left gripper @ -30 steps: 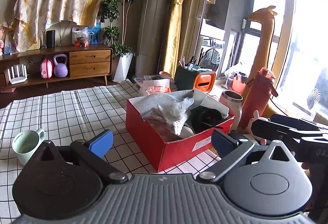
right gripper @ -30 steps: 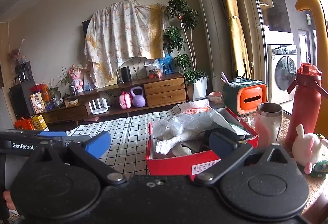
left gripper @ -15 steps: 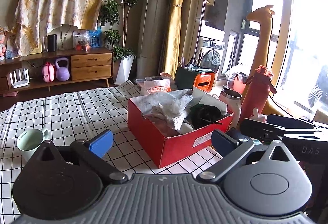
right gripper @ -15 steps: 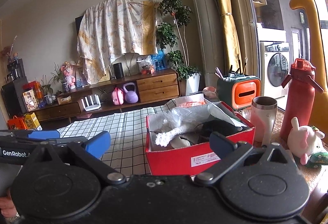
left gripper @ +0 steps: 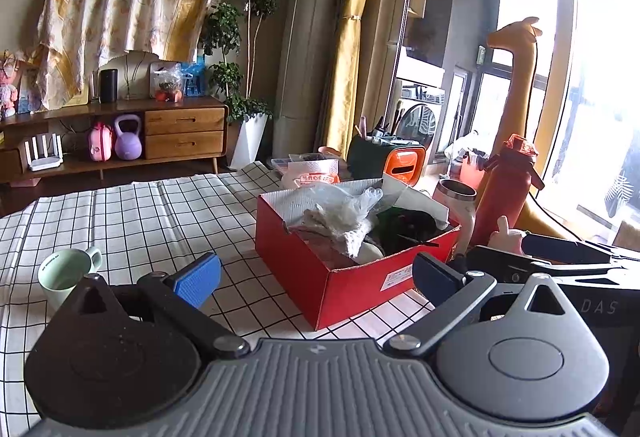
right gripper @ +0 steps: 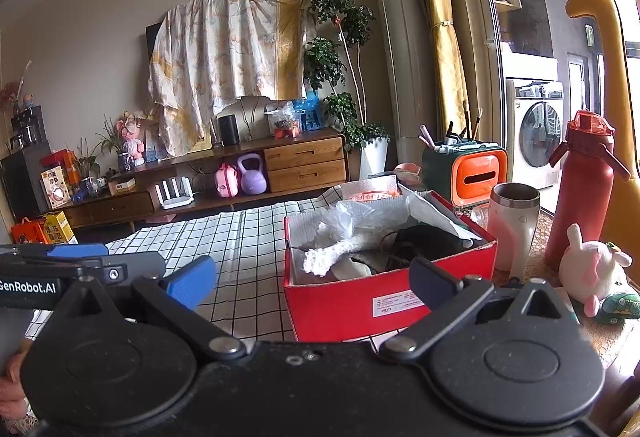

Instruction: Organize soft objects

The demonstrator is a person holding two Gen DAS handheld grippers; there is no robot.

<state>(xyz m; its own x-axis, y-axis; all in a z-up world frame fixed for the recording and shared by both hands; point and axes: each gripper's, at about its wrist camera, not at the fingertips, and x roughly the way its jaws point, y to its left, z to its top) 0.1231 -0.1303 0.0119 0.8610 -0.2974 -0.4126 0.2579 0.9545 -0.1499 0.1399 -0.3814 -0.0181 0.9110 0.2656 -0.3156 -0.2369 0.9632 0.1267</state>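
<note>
the left gripper [left gripper: 316, 277] is held wide apart, blue pads spread and nothing between them, poised level above the checked tablecloth [left gripper: 132, 213]. the right gripper [right gripper: 312, 279] is spread just as wide and equally empty, held alongside it; each tool shows at the edge of the other's view, so the pair sit side by side, both aimed at the same target. ahead of both, near but not touching, stands the red box [right gripper: 384, 301], open-topped on the cloth, its near wall facing the right tool squarely and its corner turned toward the left one. inside lies a jumble of soft items: a white knitted piece [right gripper: 340, 257] draped toward the front, crumpled clear plastic [right gripper: 348, 217] above it, and a dark cloth bundle [right gripper: 428, 241] to the right. the open stance and level aim read as a posture for reaching in or for having just let go; the frames fit either. outside the box, a pink plush rabbit [right gripper: 592, 269] sits to the right, beside a red bottle [right gripper: 580, 189] and a steel tumbler [right gripper: 514, 221], clear of both tools. a pale green mug [left gripper: 68, 271] stands to the left on the cloth.
</note>
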